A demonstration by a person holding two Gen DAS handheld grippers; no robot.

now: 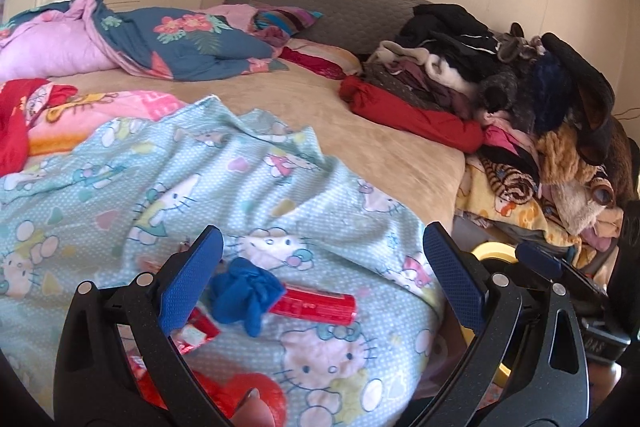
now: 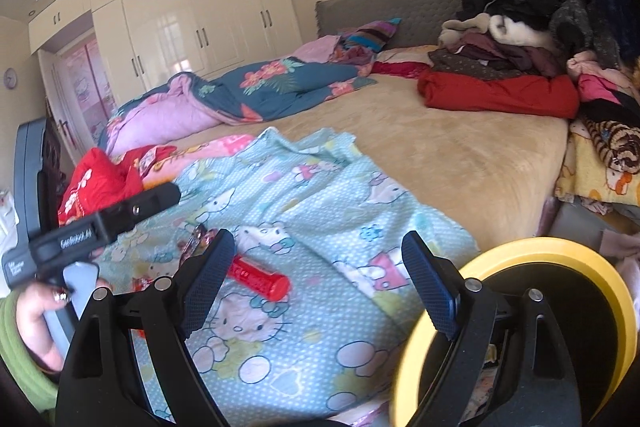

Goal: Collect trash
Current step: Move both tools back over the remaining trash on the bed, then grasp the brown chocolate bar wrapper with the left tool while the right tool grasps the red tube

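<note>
On the pale blue cartoon-cat blanket [image 1: 120, 195] lie a crumpled blue glove [image 1: 244, 291], a red tube-shaped wrapper [image 1: 316, 305] and a red-and-white wrapper [image 1: 196, 331]. My left gripper [image 1: 320, 279] hovers over them, open, with the glove and the tube between its blue pads but untouched. In the right wrist view my right gripper [image 2: 322, 281] is also open and holds nothing. The red tube-shaped wrapper [image 2: 260, 277] lies just beside its left finger. A yellow-rimmed bin [image 2: 600, 267] with a dark inside stands under its right finger, off the bed's corner.
A beige bed [image 2: 460, 155] carries a rolled floral duvet [image 2: 240, 95], a red bag [image 2: 100, 179] and a tall pile of clothes [image 2: 520, 39] at the right. A small shiny wrapper [image 2: 196, 239] lies on the blanket. White wardrobes [image 2: 180, 27] line the far wall.
</note>
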